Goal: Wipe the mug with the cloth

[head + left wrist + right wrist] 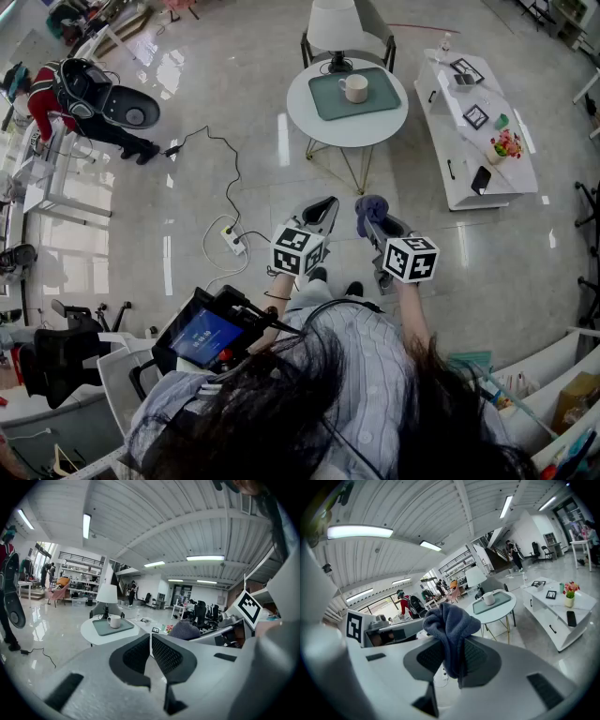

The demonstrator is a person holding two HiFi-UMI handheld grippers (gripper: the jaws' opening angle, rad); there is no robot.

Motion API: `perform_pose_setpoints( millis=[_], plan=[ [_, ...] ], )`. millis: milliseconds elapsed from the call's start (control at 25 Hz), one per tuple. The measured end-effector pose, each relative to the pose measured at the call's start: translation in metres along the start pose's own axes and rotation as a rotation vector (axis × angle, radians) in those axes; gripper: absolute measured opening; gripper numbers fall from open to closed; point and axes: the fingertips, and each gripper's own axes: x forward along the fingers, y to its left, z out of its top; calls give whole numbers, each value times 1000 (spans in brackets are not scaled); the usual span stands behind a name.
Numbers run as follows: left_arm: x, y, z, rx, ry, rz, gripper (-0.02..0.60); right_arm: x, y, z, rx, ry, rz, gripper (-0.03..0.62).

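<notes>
- Far left of the head view: a person in red stands on the glossy floor, well apart from everything else noted here.
- A power strip lies on the floor with its cable trailing up and left (just left of the grippers).
- Lower left, near the operator's body: a dark device with a lit blue screen.
- Left gripper: held in the air above the floor, its marker cube toward the operator. In the left gripper view its jaws are drawn together, with only a thin slit between the pads and nothing in it.
- Right gripper: beside the left one and level with it. Its jaws are clamped on the cloth. In the right gripper view the blue-grey cloth bunches above the pads and hangs down between them (it looks like towelling).
- Mug: white, upright on a grey-green tray on the round white table, straight ahead of both grippers and well apart from them. A white lamp stands at the table's far edge, just behind the tray. Both gripper views also show the mug (handle side not settled).
- Right: a long white cabinet carrying a flower pot, a dark phone and picture frames.
</notes>
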Motion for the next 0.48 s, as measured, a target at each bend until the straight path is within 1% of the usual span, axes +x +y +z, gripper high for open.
perform_pose_setpoints(
  millis=[120,360,480],
  plan=[
    [3,-6,-1,9,-5,4,29,-2,-2,-1,-15,4,12,95],
    [12,-16,-3,-5,-27,26,29,-6,-15,-1,-16,12,40,95],
    [13,-17,-3,-37,-57,31,31,-5,-20,1,-21,15,47,95]
  ],
)
